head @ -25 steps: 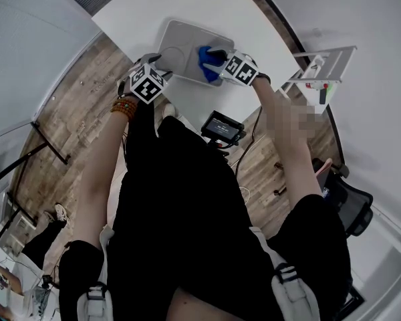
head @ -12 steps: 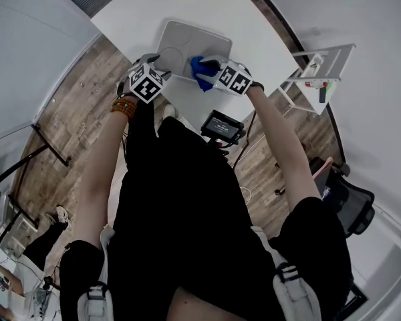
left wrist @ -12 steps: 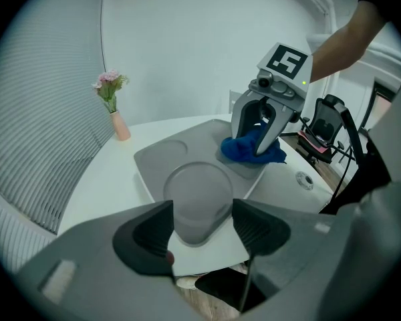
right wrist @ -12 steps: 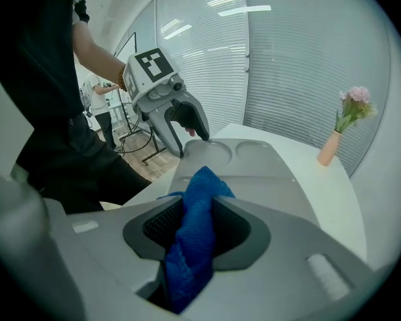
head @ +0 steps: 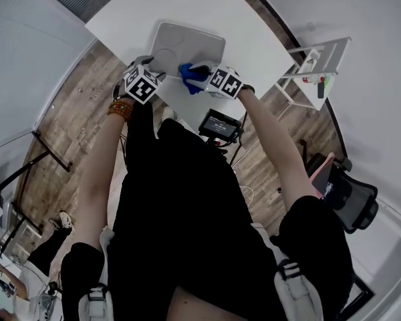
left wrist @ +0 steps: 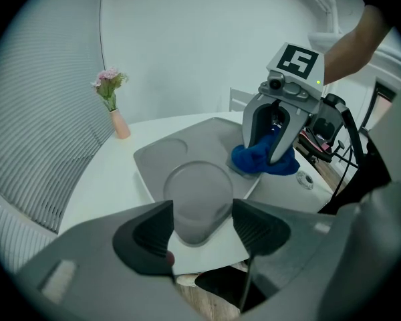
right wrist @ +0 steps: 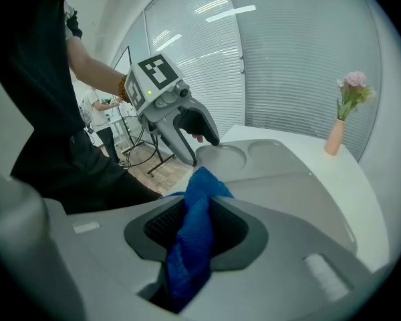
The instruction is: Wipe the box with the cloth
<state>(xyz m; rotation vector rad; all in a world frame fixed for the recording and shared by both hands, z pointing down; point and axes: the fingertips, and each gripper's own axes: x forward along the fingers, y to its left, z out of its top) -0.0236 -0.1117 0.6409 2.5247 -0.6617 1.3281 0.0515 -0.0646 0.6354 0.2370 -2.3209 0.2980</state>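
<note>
Sitting on the white table (head: 130,15), the grey box (head: 190,42) has the blue cloth (head: 189,79) on its 6 o'clock edge. The right gripper (head: 199,69) pinches the cloth, its jaws just squeezing tighter, its arm reaching in from 4 o'clock. The left gripper (head: 154,68), jaws wide, hugs the box's 8 o'clock corner.

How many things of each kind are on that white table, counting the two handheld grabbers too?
Box: 1
Cloth: 1
Vase of flowers: 1
Small ring-like item, unclear: 1
Grippers: 2, left gripper and right gripper
Total: 6
</note>
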